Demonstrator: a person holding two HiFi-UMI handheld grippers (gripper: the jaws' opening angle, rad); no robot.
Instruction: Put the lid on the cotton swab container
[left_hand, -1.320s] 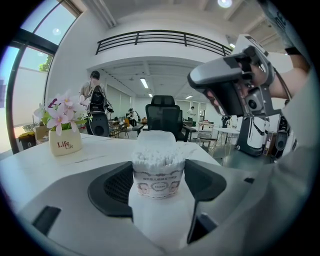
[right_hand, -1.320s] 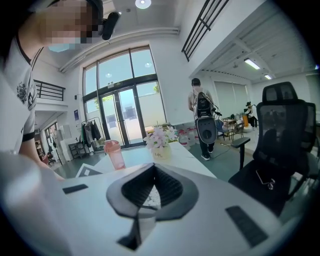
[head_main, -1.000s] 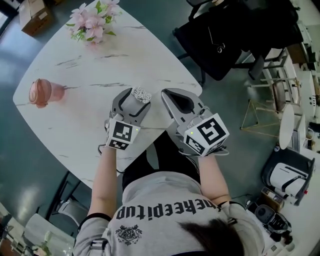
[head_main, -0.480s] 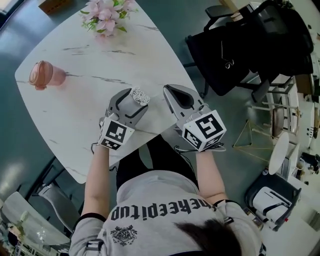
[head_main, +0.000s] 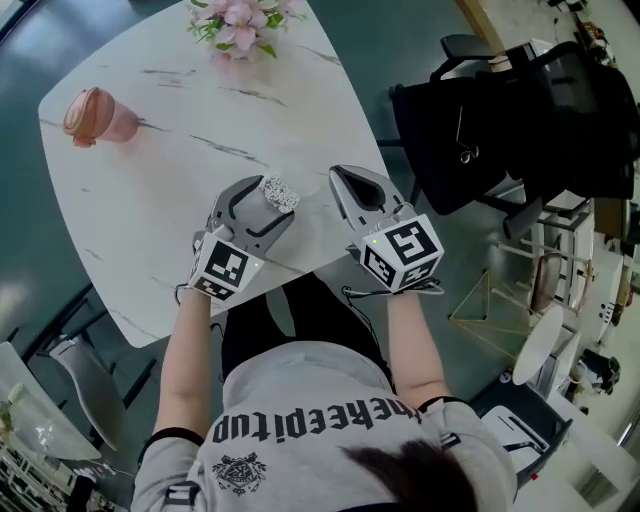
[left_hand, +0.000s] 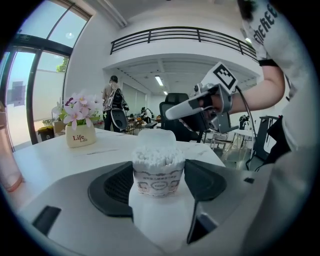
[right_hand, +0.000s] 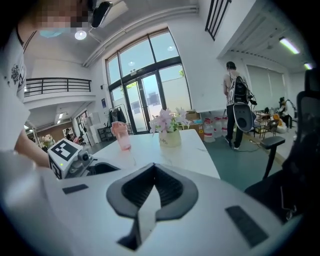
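My left gripper (head_main: 268, 196) is shut on the cotton swab container (head_main: 279, 191), a small tub with a printed label, packed with white swabs whose tips show at its uncovered top. In the left gripper view the container (left_hand: 158, 172) stands upright between the dark pads, and a pale translucent shape rises just behind the swabs; I cannot tell what it is. My right gripper (head_main: 354, 186) hangs beside it to the right, apart from it, jaws shut with nothing visible between them. In the right gripper view the right gripper (right_hand: 153, 169) has its tips meeting.
The white marble table (head_main: 180, 170) carries a pink cup (head_main: 95, 114) at the far left and a pot of pink flowers (head_main: 240, 20) at the back. A black chair with a bag (head_main: 500, 120) stands right of the table. Both grippers hover near the table's front edge.
The head view has swung, so the table sits further up and left. Both grippers keep the same side-by-side pose, the left still holding the container.
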